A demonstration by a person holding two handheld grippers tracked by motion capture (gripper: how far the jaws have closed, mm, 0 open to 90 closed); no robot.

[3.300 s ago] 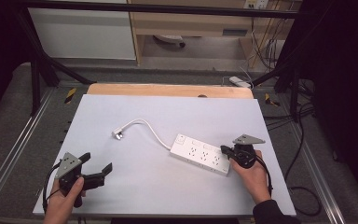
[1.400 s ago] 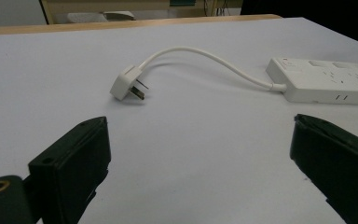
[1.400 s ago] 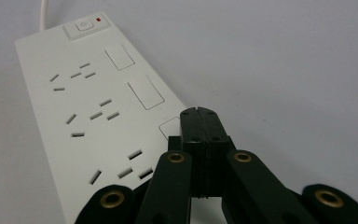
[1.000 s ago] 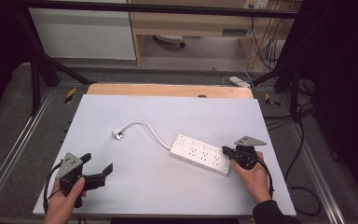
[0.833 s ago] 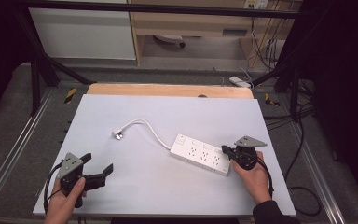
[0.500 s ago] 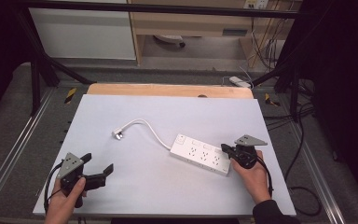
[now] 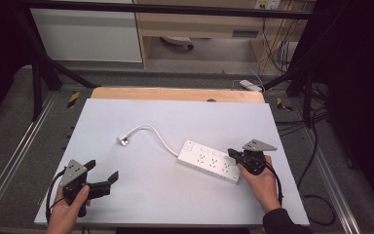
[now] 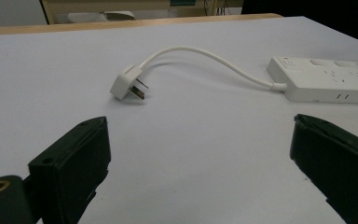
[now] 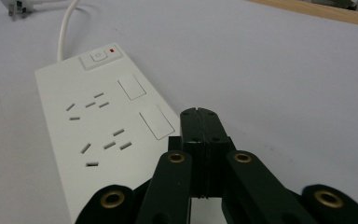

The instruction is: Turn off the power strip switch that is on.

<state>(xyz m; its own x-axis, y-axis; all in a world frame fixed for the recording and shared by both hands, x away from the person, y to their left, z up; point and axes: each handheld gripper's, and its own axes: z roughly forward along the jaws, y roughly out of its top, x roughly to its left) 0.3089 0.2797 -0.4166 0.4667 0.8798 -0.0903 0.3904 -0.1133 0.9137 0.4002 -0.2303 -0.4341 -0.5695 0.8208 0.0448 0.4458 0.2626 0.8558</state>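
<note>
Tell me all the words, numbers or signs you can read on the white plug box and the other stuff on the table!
No words or numbers can be read anywhere.
power strip: a round power sign on its switch button, blurred; a red dot beside it is a light, not text.
plug: no marking visible.
table: plain, nothing printed.
</note>
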